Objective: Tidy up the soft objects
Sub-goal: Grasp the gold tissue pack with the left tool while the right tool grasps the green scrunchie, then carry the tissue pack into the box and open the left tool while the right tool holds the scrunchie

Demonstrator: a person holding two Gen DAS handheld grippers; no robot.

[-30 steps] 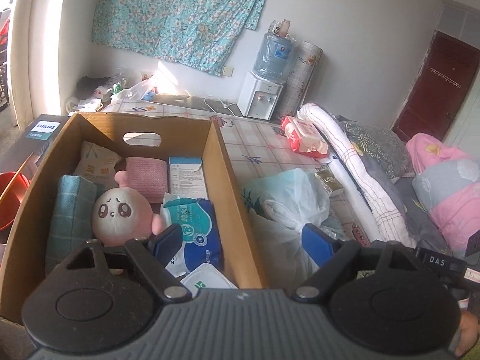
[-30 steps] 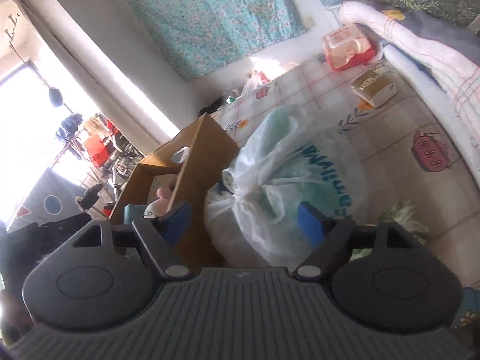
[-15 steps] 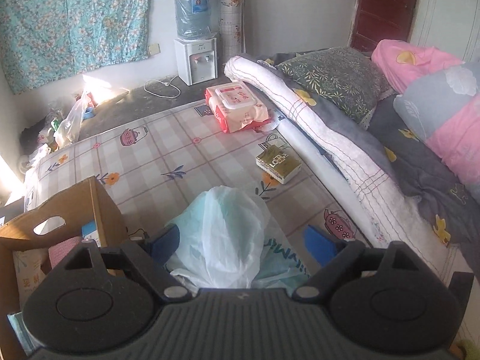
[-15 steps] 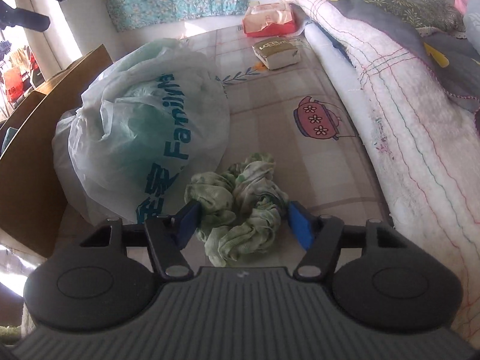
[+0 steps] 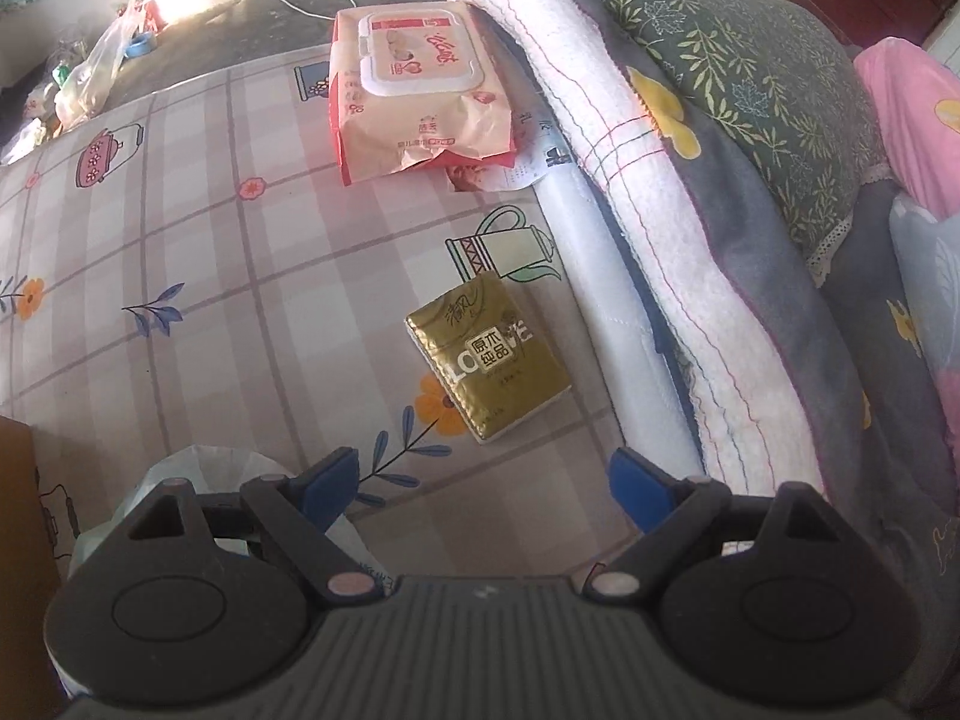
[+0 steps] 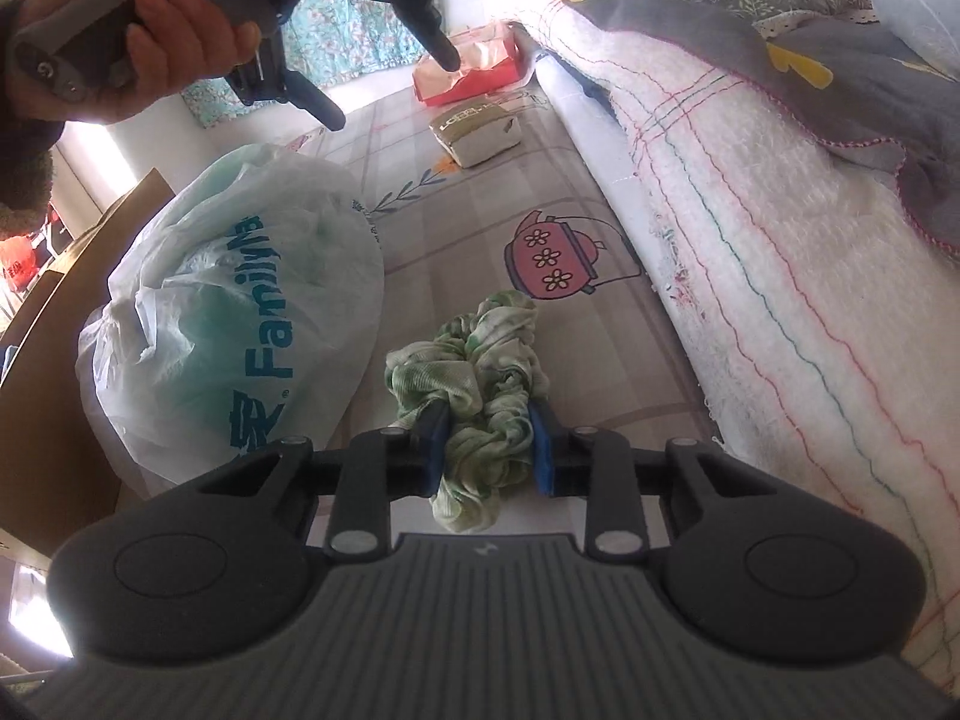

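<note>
Right gripper (image 6: 487, 447) sits low-centre in the right wrist view, jaws closing w/ blue pads pinching the crumpled green-and-white fabric scrunchie (image 6: 474, 396) that lies on the checked bed sheet w/ teapot prints (image 5: 180, 222). Left gripper (image 5: 480, 483), bottom of the left wrist view, stands wide apart, nothing between the fingers; the gold foil tissue pack (image 5: 489, 354) lies centre frame, just ahead of it.

Biggest to smallest otherwise: rolled white quilt w/ red stitching (image 6: 750, 252) along the right side; white plastic bag w/ blue lettering (image 6: 240, 312) mid-left, just beside the scrunchie; brown cardboard box (image 6: 90, 228) at the left edge; pink wet-wipes pack (image 5: 414, 84) upper centre.

Risk, as I judge it: pads hold only the near loops, so fabric could slip out on lifting, or the grip could snag the sheet under it. The bag nearby could also get nudged.
</note>
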